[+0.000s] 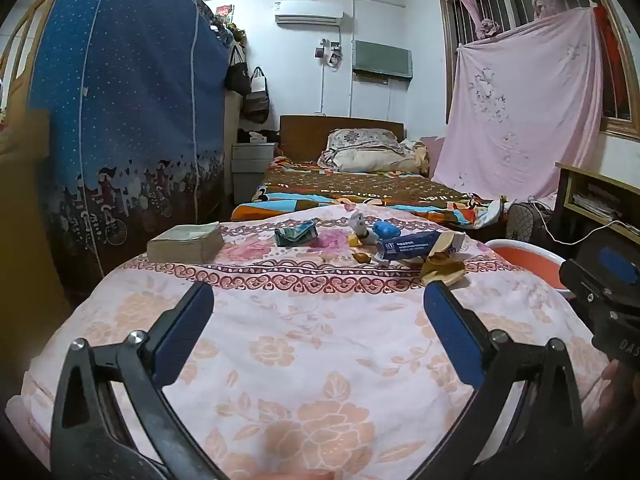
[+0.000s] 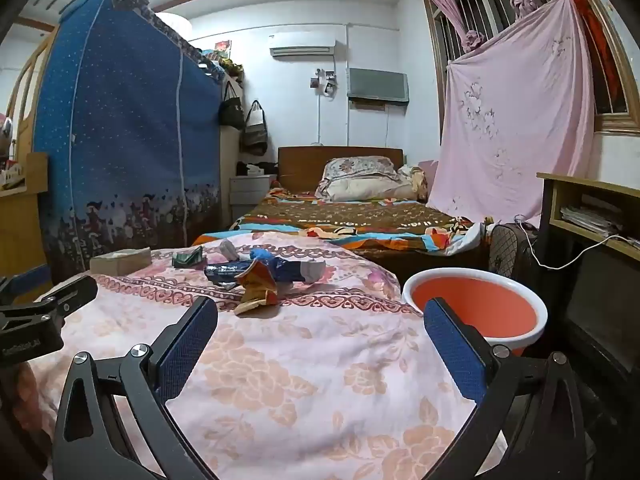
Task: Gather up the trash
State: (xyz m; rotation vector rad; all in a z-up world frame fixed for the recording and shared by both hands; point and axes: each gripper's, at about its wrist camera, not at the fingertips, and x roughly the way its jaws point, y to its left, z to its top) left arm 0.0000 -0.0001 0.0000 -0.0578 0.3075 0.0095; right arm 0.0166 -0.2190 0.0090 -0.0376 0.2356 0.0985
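Hovering over floral tablecloth (image 2: 304, 380), both tools empty, trash far side.
Left gripper (image 1: 318, 328) and right gripper (image 2: 320, 340) were spread wide. Crumpled wrappers (image 2: 256, 284) lay near orange basin (image 2: 536, 320); looked light, crushable, best pinched at a raised fold.

Wardrobe (image 1: 128, 128): blue fabric, standing at left.
Bed (image 1: 360, 192): brown patterned cover, pillows (image 1: 372, 152) at the wooden headboard.
Air conditioner (image 1: 308, 18): high on the back wall.
Pink sheet (image 1: 520, 104): hung over the window.
Handbags (image 1: 248, 88): hanging beside the wardrobe.
Drawers (image 1: 250, 164): white, just beside the bed.
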